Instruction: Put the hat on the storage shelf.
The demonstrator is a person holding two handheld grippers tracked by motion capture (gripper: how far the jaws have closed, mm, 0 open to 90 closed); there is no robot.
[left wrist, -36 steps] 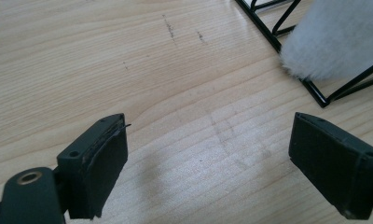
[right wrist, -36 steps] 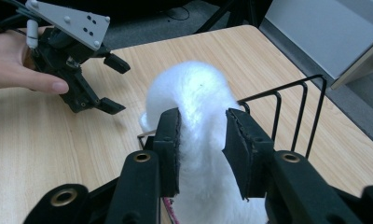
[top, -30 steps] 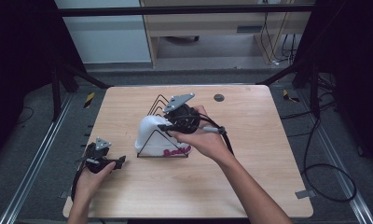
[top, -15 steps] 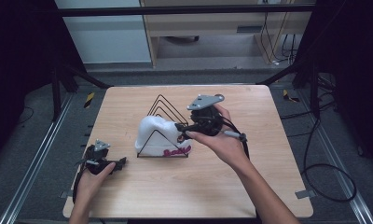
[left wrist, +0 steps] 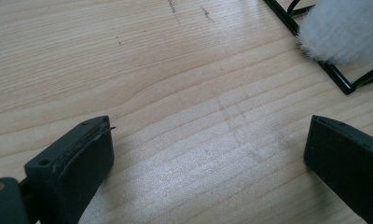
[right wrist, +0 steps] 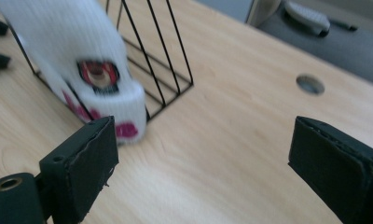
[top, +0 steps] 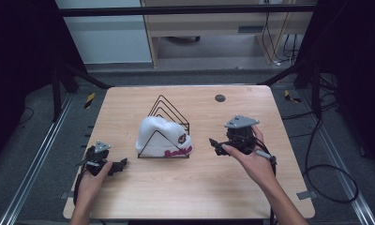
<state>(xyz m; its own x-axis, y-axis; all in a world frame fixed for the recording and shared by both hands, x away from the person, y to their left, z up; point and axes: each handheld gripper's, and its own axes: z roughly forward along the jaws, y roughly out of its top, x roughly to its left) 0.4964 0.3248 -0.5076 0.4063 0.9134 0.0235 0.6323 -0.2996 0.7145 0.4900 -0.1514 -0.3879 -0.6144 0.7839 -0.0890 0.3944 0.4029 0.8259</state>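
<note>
**A:** Where do we find the white knit hat (top: 160, 136)?

**B:** We see it in the high view draped over the front loops of the black wire rack (top: 169, 110), near the middle of the wooden table (top: 129, 103). Its cuff, with a round badge and pink lettering, faces the near edge and sits at the rack's base. In the right gripper view the hat hangs at about ten o'clock, the badge just above the left jaw, a little blurred.

**A:** And our right gripper (top: 214, 144)?

**B:** It sits at roughly four o'clock from the hat, apart from it, jaws pointing toward the cuff. Its jaws have just been opening; they stand wide apart, and we see only bare wood between them. It holds nothing.

**A:** The left gripper (top: 122, 165)?

**B:** At about eight o'clock from the hat, near the table's near-left corner, in the left hand (top: 89, 180). Its jaws have just been opening too and now gape wide over plain tabletop, gripping nothing. In its own view, a corner of the rack and a fuzzy edge of the hat show at one o'clock.

**A:** Anything else on the table?

**B:** A small round hole (top: 220, 98) at one o'clock from the rack.
</note>
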